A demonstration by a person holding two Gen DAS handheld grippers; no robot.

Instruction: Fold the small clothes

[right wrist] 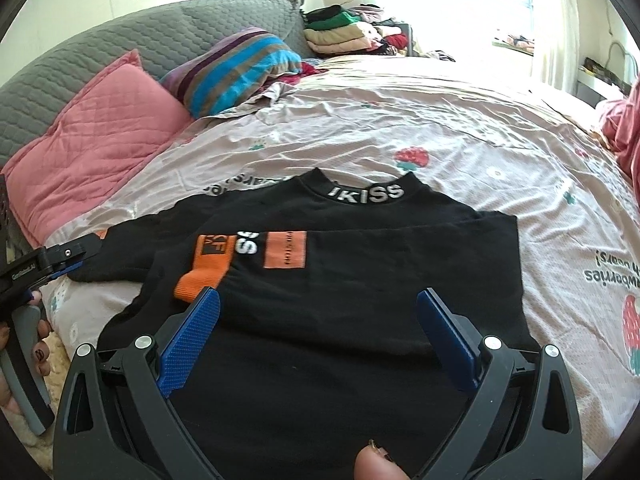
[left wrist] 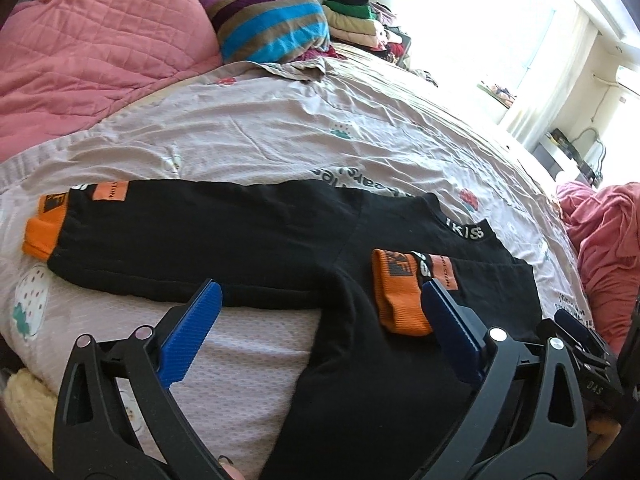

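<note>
— Blue pads fill the bottom of both views. Our left gripper [left wrist: 320, 300] hangs over the near edge of the shirt [left wrist: 240, 240], jaws spread wide, nothing between the pads. Our right gripper [right wrist: 320, 304] is just as wide, also empty, above the shirt's body.

— Agreed. Now by size: we see the bed [right wrist: 460, 128] first, with its pale sheet printed with strawberries and some lettering, wrinkled all over.

— Then the grey headboard [right wrist: 140, 36] at the far end, and the pink quilted pillow [right wrist: 104, 136] leaning on it.

— Next, the shirt itself, black, lying flat on the near part of the bed, collar away from us, white lettering on the collar band [right wrist: 366, 194].

— One sleeve [right wrist: 360, 256] is folded across the chest, so its orange cuff [right wrist: 202, 276] rests on the black body. From the left view, the other sleeve [left wrist: 180, 220] stretches straight out to the left on the sheet, its orange cuff [left wrist: 42, 232] at the tip.

— Behind that, we see a striped cushion [left wrist: 268, 20] beside the pink pillow, and a stack of folded clothes [right wrist: 344, 34] near the window.

— A pink heap of cloth [left wrist: 608, 248] lies at the bed's right edge.

— Smallest last: a thumb tip [right wrist: 376, 464] at the bottom of our right view, and fingers [right wrist: 40, 356] with dark nails around the left gripper's handle.
</note>
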